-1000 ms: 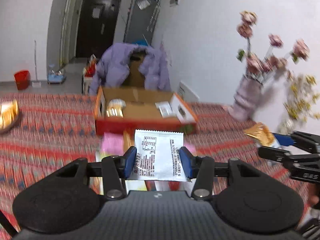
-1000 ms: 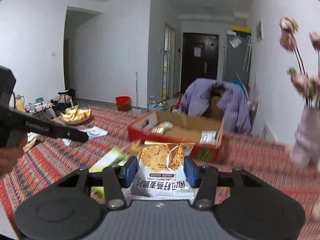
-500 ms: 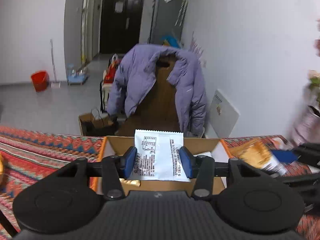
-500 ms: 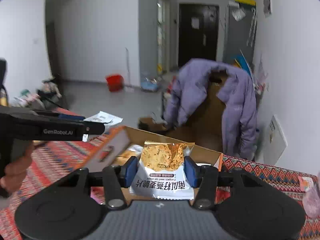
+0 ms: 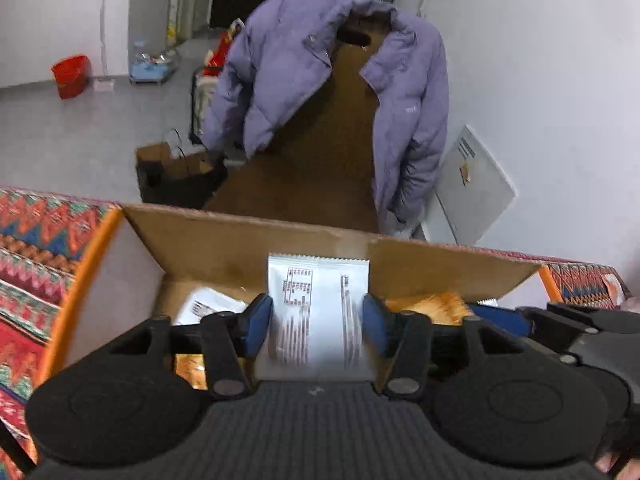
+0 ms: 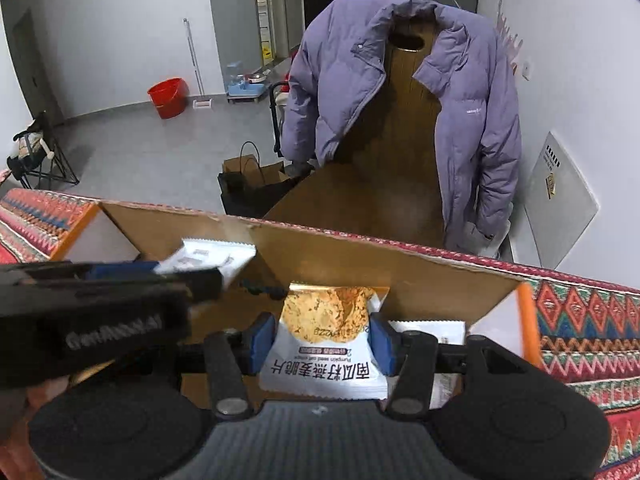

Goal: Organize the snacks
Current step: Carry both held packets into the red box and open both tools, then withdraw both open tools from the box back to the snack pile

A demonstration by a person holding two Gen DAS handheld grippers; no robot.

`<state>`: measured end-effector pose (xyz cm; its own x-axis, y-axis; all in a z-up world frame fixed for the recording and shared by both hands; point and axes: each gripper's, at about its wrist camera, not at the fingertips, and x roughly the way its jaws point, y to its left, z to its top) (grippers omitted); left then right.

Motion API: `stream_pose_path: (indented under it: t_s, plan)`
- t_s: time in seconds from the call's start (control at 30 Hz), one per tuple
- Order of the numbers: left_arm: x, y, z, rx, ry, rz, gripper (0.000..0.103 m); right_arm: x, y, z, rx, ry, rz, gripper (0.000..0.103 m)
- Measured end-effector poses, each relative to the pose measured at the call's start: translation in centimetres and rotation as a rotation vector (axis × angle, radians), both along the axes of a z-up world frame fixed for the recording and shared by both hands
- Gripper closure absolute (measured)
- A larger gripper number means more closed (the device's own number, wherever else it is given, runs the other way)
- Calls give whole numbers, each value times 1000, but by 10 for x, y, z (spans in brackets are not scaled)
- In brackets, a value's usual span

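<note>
Both grippers point(image 5: 318, 318) point(image 6: 322, 344) hold snack packets point(image 5: 318, 300) point(image 6: 324, 336), seemingly over the cardboard box point(image 5: 240, 240).

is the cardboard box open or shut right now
Open. The cardboard box has its flaps spread outward, and packets lie inside below the cracker packet held in the right gripper.

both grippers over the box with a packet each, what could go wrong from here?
1. The left gripper and right gripper hang side by side over the cardboard box; they may bump on release.
2. The white packet and the oat crisp packet could land on packets already inside, crushing them.
3. The box sits near the table's far edge; a push might shift it.
</note>
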<state>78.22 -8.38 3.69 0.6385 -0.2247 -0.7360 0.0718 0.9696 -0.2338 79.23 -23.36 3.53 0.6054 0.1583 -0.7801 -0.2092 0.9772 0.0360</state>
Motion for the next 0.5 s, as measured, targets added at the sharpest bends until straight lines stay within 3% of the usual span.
stream_pose_path:
  t_s: [0.03,0.23,0.5]
  plan:
    - [-1,1,-1,-6,-1,-3,37,0,-1,-3,-5,-1,-8,35]
    - [-22,8,22,17,-32,-24,32,-15,-15,14,6,-35,-33,33]
    - [-83,31,94,76,-107,-39,26,-65,-44,83,-6,-80,-69,22]
